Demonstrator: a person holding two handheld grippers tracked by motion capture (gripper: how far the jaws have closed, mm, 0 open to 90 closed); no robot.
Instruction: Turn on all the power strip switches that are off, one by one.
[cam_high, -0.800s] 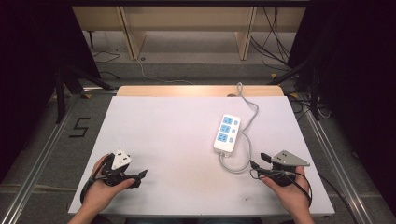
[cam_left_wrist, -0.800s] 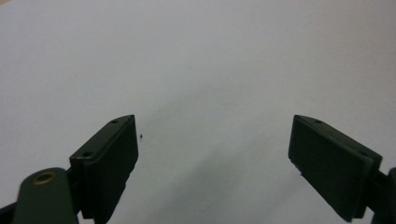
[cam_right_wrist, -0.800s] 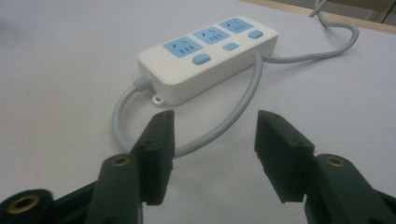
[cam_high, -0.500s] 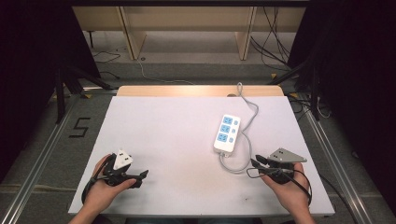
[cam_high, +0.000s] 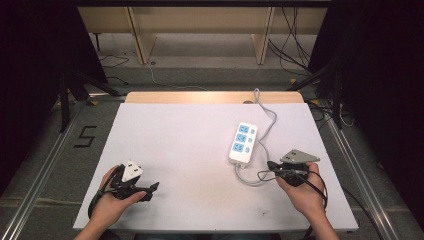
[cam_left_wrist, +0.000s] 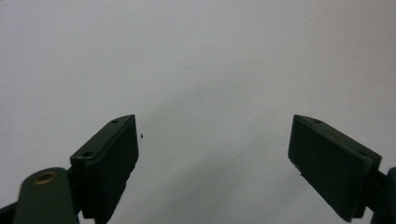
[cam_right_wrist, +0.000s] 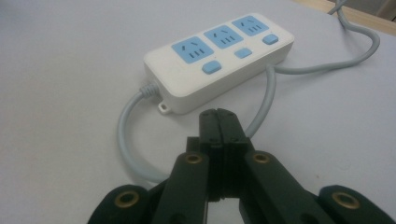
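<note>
A white power strip (cam_high: 243, 143) with blue sockets lies on the right half of the white worktop (cam_high: 180, 135), its grey cable (cam_high: 267, 117) trailing off toward the far edge and looping once at the strip's near end. The right gripper (cam_high: 270, 164), jaws pressed together with nothing between them, points at that near end from just beside the cable loop, close to the right edge. Near the front left corner, the left gripper (cam_high: 155, 186) rests over bare worktop, its jaws standing wide apart and empty.
</note>
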